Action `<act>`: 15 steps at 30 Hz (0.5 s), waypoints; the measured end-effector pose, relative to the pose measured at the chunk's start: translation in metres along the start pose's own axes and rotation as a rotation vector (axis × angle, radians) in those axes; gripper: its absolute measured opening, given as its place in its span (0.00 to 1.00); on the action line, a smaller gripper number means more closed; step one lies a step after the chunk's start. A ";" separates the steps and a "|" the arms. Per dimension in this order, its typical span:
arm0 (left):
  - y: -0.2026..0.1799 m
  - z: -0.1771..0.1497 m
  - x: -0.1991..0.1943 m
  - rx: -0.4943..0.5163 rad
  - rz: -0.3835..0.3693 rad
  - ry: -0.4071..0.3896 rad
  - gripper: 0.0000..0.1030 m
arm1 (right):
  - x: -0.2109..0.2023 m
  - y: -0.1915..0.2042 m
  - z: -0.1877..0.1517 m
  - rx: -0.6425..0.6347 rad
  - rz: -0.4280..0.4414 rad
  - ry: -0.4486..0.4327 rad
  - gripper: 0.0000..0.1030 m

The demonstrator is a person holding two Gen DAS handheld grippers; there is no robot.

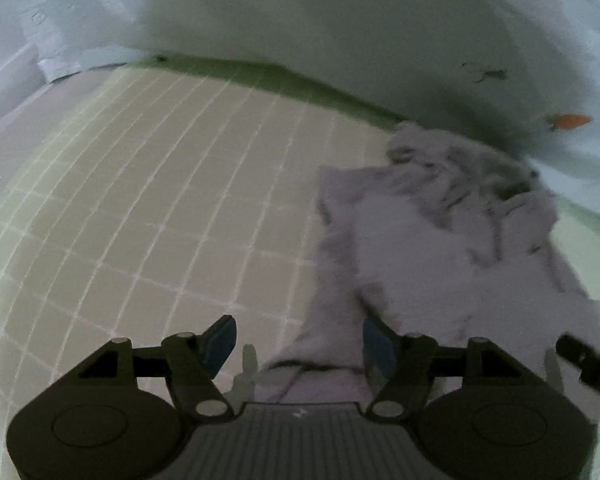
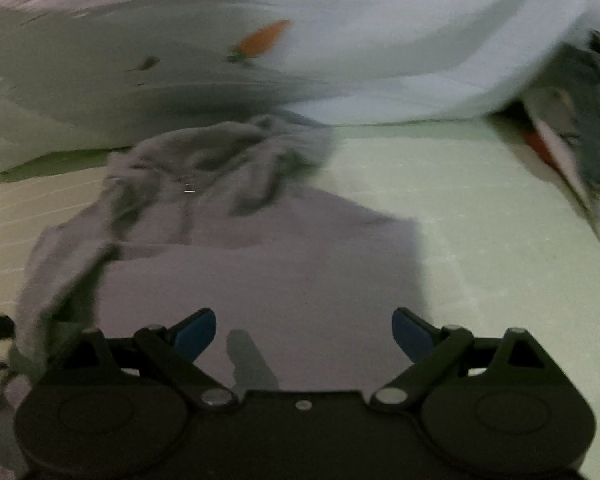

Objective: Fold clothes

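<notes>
While hoodie (image 2: 260, 264) lies on mat (image 1: 140, 200) | left claw (image 1: 300, 340) spread | right claw (image 2: 304, 334) spread, empty

We see the soft grey sweater (image 2: 260, 264) all smeared, so we cannot make out its bunched top. Its low end slips under the black right tool (image 2: 304, 330) and off the picture's edge. A dark pile of stuff (image 2: 580, 128) at the right edge is cut off and too fuzzy for us to name.
</notes>
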State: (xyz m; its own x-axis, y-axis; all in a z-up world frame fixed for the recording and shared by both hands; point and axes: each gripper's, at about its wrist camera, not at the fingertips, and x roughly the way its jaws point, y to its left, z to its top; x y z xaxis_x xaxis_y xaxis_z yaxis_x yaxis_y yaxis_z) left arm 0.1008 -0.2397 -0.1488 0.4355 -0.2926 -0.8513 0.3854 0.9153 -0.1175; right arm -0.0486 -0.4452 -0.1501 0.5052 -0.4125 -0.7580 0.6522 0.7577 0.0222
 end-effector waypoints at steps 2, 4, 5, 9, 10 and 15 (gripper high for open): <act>0.005 -0.001 0.004 -0.009 0.017 0.018 0.69 | 0.002 0.014 0.003 -0.015 0.048 -0.004 0.88; 0.009 -0.003 0.008 -0.012 0.027 0.032 0.69 | 0.003 0.027 0.007 -0.018 0.110 -0.012 0.82; 0.011 -0.003 0.010 -0.012 0.030 0.038 0.69 | 0.004 0.033 0.009 -0.014 0.145 -0.015 0.80; 0.014 -0.004 0.011 -0.009 0.030 0.045 0.69 | 0.009 0.055 0.020 0.023 0.306 -0.010 0.61; 0.014 -0.004 0.011 -0.008 0.029 0.046 0.70 | 0.012 0.060 0.023 0.031 0.341 -0.008 0.57; 0.015 -0.004 0.010 -0.003 0.027 0.048 0.70 | 0.030 0.084 0.029 0.053 0.427 0.045 0.44</act>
State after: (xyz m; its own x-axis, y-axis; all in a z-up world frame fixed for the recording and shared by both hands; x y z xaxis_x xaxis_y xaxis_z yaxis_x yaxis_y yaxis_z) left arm 0.1077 -0.2274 -0.1613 0.4059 -0.2545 -0.8778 0.3718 0.9234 -0.0958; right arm 0.0374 -0.4087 -0.1525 0.7115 -0.0445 -0.7013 0.4188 0.8282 0.3723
